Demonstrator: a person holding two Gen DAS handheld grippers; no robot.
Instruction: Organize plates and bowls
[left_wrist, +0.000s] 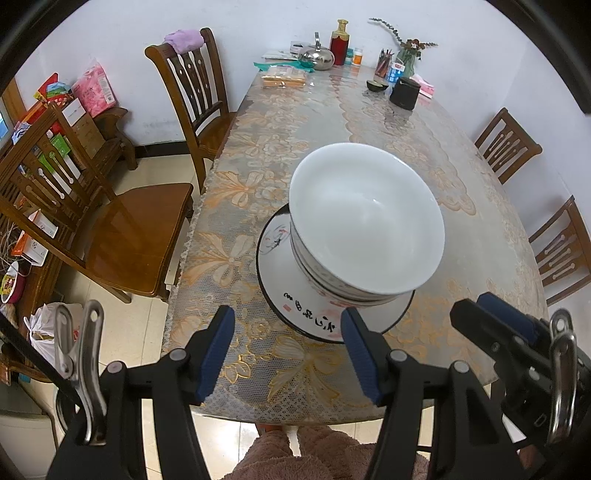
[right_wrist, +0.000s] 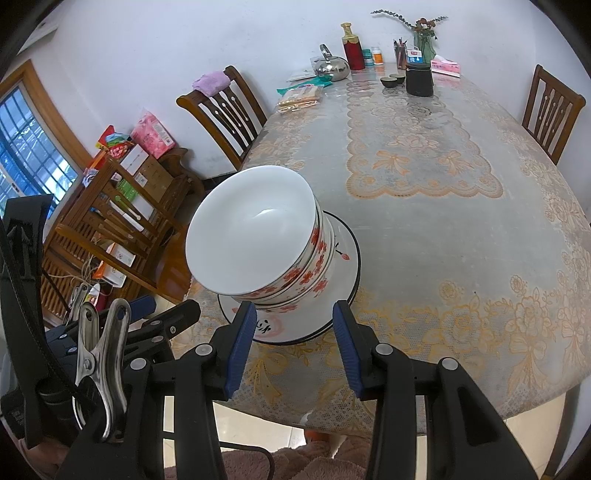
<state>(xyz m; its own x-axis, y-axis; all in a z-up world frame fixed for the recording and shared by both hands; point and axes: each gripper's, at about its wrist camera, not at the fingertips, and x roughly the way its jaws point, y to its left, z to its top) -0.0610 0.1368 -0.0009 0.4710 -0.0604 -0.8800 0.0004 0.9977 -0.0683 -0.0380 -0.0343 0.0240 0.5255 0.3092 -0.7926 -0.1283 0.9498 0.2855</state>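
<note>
The table, under a lace-patterned cloth, fills most of both views, running from the near edge at 6 o'clock up to a clutter of things at 12, among them a steel kettle and a red bottle.

On the near half of it lies a white plate with a dark rim and brush lettering, flat on the cloth. A stack of bowls stands upright on the plate, mouths facing up, the top bowl's white inside empty.

In the left wrist view the stack is at 1 o'clock of the left gripper, and the plate's near rim lies just beyond its right fingertip. Its jaws stand apart with only cloth between them.

In the right wrist view the stack is at 11 o'clock of the right gripper, which also gapes, nothing pinched; the plate's near rim shows between its fingertips.

Only the right wrist view shows the red flower pattern on the bowls' outer walls and the window at 9 o'clock. The left wrist view shows the right gripper at 4 o'clock.
</note>
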